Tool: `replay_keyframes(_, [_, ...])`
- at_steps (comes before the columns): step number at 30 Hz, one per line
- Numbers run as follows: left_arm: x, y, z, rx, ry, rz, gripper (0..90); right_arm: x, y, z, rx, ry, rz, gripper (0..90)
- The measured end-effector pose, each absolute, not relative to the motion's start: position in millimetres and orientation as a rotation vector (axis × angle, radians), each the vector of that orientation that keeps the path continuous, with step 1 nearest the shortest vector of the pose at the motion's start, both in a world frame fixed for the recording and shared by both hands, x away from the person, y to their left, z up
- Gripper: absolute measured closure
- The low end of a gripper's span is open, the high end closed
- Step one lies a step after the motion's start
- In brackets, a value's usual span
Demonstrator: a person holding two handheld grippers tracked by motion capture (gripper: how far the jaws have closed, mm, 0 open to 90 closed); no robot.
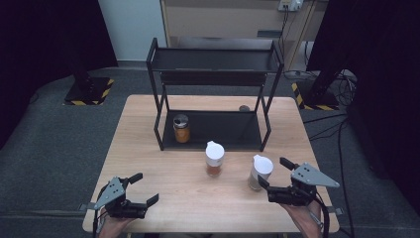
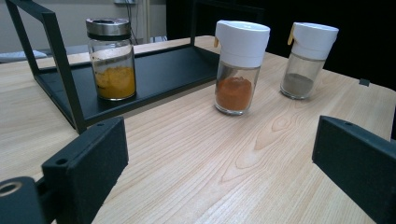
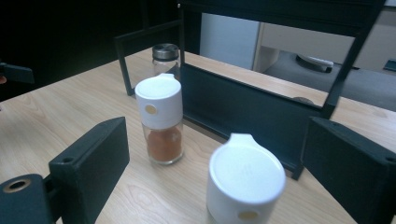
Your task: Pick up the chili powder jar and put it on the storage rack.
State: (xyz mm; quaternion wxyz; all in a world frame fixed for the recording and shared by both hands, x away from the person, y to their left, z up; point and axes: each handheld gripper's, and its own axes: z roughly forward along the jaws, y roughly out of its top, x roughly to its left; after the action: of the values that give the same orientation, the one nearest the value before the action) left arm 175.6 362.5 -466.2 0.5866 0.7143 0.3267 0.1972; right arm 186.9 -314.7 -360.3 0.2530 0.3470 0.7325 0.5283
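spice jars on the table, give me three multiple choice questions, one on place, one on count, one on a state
1. Where does the jar with yellow powder stand?
A. on the lower shelf of the black rack
B. on the top shelf
C. on the floor

2. How many jars have a white cap?
A. one
B. two
C. three

3. How are the jaws of the right gripper?
A. shut on a jar
B. open, holding nothing
C. shut on the rack

Answers:
1. A, the metal-lidded jar sits at the left end of the lower shelf.
2. B, the jar with orange-red powder and the jar with grey powder both stand on the table with white caps.
3. B, its jaws stand wide apart with the grey-powder jar between them, untouched.
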Motion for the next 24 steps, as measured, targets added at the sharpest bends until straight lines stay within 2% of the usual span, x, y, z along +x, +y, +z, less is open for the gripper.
replay_keyframes(24, [176,363,-467,1.661,0.762,0.459,2.8,240,-239,-351,0.918,2.110,1.415,7.8])
